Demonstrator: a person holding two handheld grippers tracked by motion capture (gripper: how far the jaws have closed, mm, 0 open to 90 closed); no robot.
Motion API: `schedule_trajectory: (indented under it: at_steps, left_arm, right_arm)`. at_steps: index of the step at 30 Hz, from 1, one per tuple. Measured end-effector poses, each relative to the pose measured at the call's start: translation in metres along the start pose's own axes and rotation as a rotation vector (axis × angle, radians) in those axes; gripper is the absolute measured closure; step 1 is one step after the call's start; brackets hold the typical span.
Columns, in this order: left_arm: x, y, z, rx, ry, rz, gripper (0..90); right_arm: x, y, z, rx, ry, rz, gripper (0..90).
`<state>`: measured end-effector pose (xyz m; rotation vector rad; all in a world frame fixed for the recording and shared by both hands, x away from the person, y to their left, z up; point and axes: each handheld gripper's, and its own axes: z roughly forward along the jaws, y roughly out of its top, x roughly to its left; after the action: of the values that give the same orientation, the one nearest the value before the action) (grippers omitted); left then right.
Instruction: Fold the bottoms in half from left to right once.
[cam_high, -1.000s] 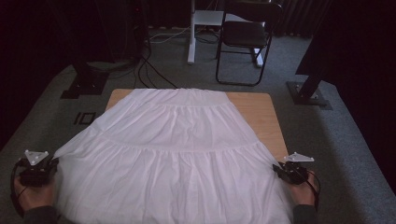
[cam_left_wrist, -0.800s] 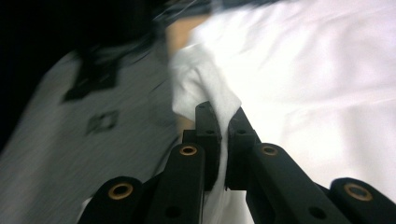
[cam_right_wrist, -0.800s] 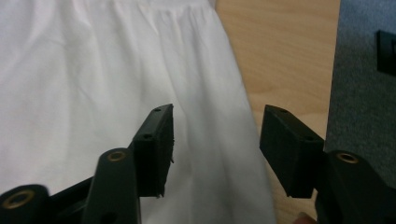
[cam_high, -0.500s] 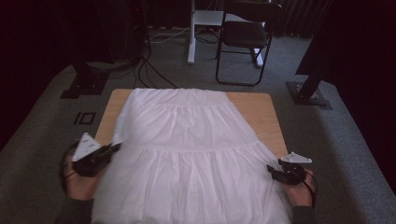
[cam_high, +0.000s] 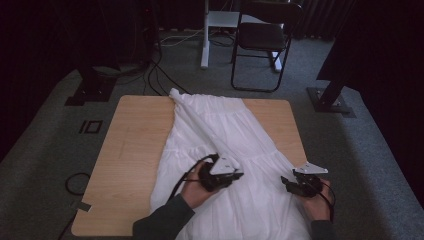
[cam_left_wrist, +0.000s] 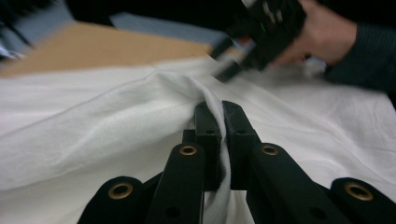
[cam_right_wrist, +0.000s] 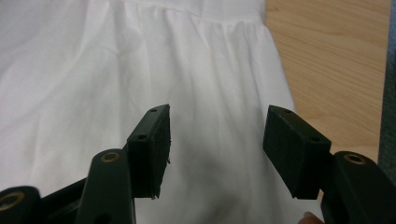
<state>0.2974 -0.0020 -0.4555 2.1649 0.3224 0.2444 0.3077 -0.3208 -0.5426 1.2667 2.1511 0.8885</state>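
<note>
A white tiered skirt (cam_high: 235, 132) lies on the wooden table (cam_high: 132, 145), its left side folded over toward the middle. My left gripper (cam_high: 239, 176) is over the skirt's middle, shut on a pinched fold of the white cloth (cam_left_wrist: 93, 121); the fold runs between the jaws of that left gripper (cam_left_wrist: 222, 112). My right gripper (cam_high: 286, 181) is at the skirt's right edge near the table's front. Its jaws have just opened and stand apart just above the skirt (cam_right_wrist: 93, 70) with nothing between them at the right gripper (cam_right_wrist: 217, 135). The left gripper view also shows the right hand with its gripper (cam_left_wrist: 261, 32).
Bare wood shows left of the skirt and along the right table edge (cam_right_wrist: 336, 56). Beyond the table stand a black folding chair (cam_high: 265, 35), a white post (cam_high: 205, 35), dark stand bases (cam_high: 330, 100) and cables (cam_high: 150, 75) on grey carpet.
My left gripper has carried the skirt's left edge from the table's left side to the middle, folding the cloth over. The right gripper's jaws have opened; that hand barely moved.
</note>
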Motion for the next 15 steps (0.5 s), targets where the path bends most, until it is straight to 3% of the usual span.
schedule_trajectory:
  at_steps: [2, 4, 6, 9, 13, 15]
  left_arm:
    - [0.003, -0.008, 0.018, 0.013, -0.035, -0.043, 85.8]
    - [0.011, -0.017, 0.027, 0.015, -0.057, -0.105, 74.2]
    - [0.016, -0.023, 0.022, 0.016, -0.026, -0.124, 63.5]
    - [0.028, -0.033, -0.010, -0.031, 0.033, -0.162, 55.8]
    - [0.044, -0.048, -0.057, -0.086, 0.136, -0.214, 51.7]
    - [0.052, -0.061, -0.080, -0.088, 0.182, -0.244, 50.1]
  right_arm:
    - [0.003, 0.003, -0.001, -0.001, 0.007, -0.013, 40.9]
    - [0.008, 0.008, -0.002, -0.005, 0.018, -0.021, 40.9]
    - [0.015, 0.015, -0.005, -0.010, 0.028, -0.029, 41.3]
    - [0.024, 0.028, -0.007, -0.009, 0.050, -0.008, 42.1]
    - [0.040, 0.049, -0.007, -0.043, 0.139, -0.003, 42.2]
    - [0.051, 0.061, -0.006, -0.058, 0.180, -0.017, 42.0]
